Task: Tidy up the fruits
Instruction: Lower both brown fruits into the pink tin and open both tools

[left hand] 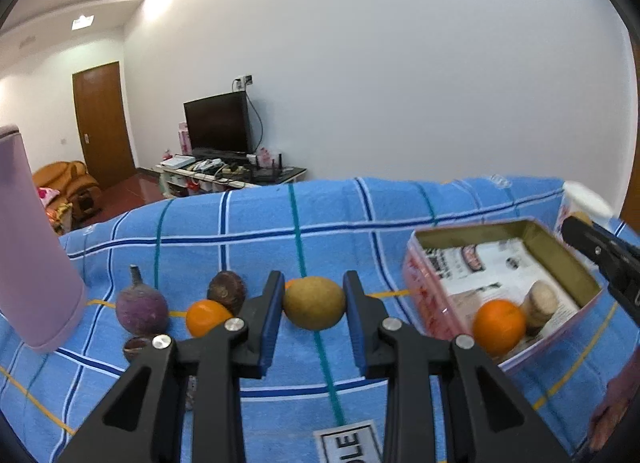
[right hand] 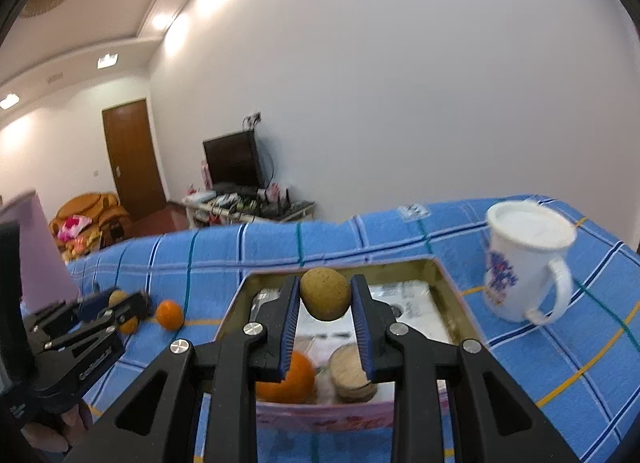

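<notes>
My left gripper (left hand: 313, 283) is shut on a yellow-green fruit (left hand: 314, 305) just over the blue checked cloth (left hand: 280, 231). To its left on the cloth lie a small orange (left hand: 205, 317), a dark brown fruit (left hand: 226, 290), a purple fruit (left hand: 141, 311) and a brown half shell (left hand: 135, 347). My right gripper (right hand: 326, 285) is shut on a brownish-yellow fruit (right hand: 325, 295), held above the open tin box (right hand: 320, 417). Inside the box lie an orange (right hand: 294, 381) and a beige round piece (right hand: 350, 377). The box (left hand: 416, 283) also shows at the right of the left wrist view.
A white mug (right hand: 524, 263) with a blue pattern stands to the right of the box. A tall pink container (left hand: 32, 255) stands at the left edge of the cloth. Another small orange (right hand: 169, 314) lies by the left gripper (right hand: 108, 309). A TV stand and a door are far behind.
</notes>
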Demonstrator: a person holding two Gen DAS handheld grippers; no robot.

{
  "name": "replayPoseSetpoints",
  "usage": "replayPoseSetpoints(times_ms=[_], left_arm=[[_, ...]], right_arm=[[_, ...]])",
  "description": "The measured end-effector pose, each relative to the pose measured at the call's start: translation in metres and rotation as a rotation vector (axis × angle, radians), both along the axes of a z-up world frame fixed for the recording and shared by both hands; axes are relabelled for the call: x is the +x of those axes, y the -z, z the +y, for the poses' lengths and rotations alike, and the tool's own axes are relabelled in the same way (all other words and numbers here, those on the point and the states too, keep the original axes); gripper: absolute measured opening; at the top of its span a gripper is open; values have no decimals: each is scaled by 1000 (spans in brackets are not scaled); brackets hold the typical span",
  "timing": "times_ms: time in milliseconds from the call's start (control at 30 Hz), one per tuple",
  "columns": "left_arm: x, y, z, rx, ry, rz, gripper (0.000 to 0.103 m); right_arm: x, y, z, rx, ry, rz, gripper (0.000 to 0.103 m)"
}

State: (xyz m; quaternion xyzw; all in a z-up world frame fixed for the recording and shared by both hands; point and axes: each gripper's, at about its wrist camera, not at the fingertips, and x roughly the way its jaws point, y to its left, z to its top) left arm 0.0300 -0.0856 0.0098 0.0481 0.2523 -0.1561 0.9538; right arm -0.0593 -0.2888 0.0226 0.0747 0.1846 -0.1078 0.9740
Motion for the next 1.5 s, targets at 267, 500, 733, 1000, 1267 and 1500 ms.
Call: replayPoseSetpoints(times_ms=[267,500,733,1000,1267,1500], left_arm=[[-4,-14,-13,-76,54,4,32],[-2,-16,-67,-61,158,15,32],[5,-2,-119,-90,228,93,32],[16,17,-141,-27,198,159,32],[7,14,-147,16,188,127,32],[6,13,-149,31,191,118,33]], right_arm=[[-15,-18,-35,-76,94,-62,27],[-6,-8,-76,20,133,-2,27],[17,10,-75,80,86,104,28],[30,32,-84,174,84,220,28],[34,38,-78,175,63,244,28],[37,39,-81,220,51,223,28]])
